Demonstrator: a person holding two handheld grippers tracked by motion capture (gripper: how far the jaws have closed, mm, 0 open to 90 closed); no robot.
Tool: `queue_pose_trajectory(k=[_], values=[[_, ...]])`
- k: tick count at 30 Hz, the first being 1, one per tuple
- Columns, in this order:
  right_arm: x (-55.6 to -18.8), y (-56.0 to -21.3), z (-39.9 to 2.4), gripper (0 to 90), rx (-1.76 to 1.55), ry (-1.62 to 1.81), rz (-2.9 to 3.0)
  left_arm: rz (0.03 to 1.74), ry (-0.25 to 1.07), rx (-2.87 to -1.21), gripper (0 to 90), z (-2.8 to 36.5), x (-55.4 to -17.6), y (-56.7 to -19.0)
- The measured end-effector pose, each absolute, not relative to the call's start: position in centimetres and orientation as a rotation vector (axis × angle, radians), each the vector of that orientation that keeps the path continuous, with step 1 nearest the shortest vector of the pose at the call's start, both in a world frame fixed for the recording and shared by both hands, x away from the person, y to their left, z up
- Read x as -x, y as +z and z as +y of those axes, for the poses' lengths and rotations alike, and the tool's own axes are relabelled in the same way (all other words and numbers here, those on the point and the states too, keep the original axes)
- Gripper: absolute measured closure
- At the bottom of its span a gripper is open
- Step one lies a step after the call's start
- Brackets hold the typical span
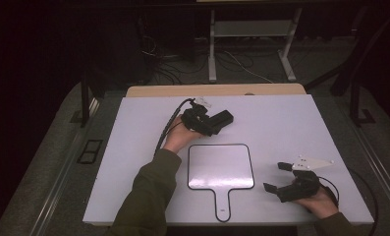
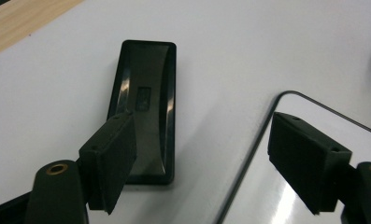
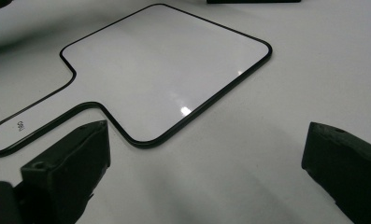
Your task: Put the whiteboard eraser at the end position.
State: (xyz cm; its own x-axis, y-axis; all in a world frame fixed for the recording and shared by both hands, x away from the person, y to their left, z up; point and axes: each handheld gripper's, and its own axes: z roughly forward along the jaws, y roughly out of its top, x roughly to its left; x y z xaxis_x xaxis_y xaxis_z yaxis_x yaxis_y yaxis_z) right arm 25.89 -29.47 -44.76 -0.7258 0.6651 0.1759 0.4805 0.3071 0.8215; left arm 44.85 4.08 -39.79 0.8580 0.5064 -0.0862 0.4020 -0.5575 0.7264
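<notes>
The left gripper (image 1: 216, 121) stood open over the black eraser (image 2: 146, 107), its pads clear of it, the eraser flat on the white table (image 1: 291, 128) at twelve o'clock of the paddle-shaped whiteboard (image 1: 220, 166). At four o'clock of that board the right gripper (image 1: 275, 177) rested wide open, holding nothing

Both forearms wear olive-green sleeves (image 1: 151, 189) down to the wrists. The left gripper (image 1: 217, 120) is matte black and blocky, with brass-coloured screw holes near its jaws and a black cable (image 1: 165, 130) trailing behind. The right gripper (image 1: 277, 178) is also black, topped by a pale grey three-cornered plate (image 1: 313, 163).
</notes>
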Motion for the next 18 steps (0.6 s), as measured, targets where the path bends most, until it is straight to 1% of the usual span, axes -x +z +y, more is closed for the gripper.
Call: queue_pose_trajectory(k=[4,12,18], values=[[-25.9,-44.7,-29.6,0.3,-1.054,1.399,2.375,0.632,0.172,-2.229,21.9,4.8,-43.9,-39.7],[-26.0,-44.6,-29.6,0.2,-1.064,1.412,2.369,0.658,0.171,-2.174,20.5,6.2,-41.8,-40.0],[-25.9,-44.6,-29.6,0.3,-1.061,1.408,2.369,0.667,0.175,-2.158,17.6,7.7,-40.2,-40.1]])
